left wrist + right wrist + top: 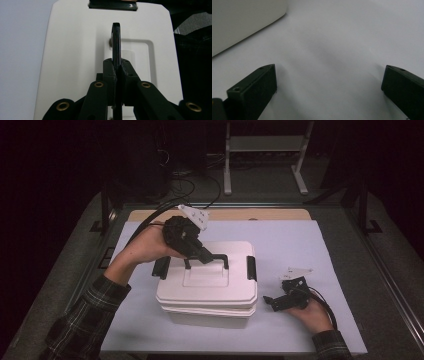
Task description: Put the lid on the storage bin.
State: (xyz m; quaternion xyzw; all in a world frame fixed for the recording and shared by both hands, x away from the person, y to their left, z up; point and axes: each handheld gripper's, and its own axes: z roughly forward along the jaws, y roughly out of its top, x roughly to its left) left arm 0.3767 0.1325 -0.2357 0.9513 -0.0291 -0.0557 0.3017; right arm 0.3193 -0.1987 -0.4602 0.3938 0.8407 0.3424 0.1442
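Observation:
A white lidded storage box [207, 292] stands mid-table on a pale sheet. Its black carry handle [215, 258] stands up on the lid, and black latches [251, 268] sit at each end. My left gripper [206, 256] is shut on that handle; in the left gripper view the black handle [116, 42] runs upright between my pressed jaws, my left gripper [117, 67] clamping its lower part over the white lid [75, 62]. My right gripper [270, 302] rests low on the sheet right of the box, jaws wide open with nothing between them [329, 80].
The box's rounded corner [242, 22] lies at the upper left of the right gripper view. A white frame [265, 150] stands beyond the table's far edge. Dark rails run along both table sides. Bare sheet [310, 245] lies right of the box.

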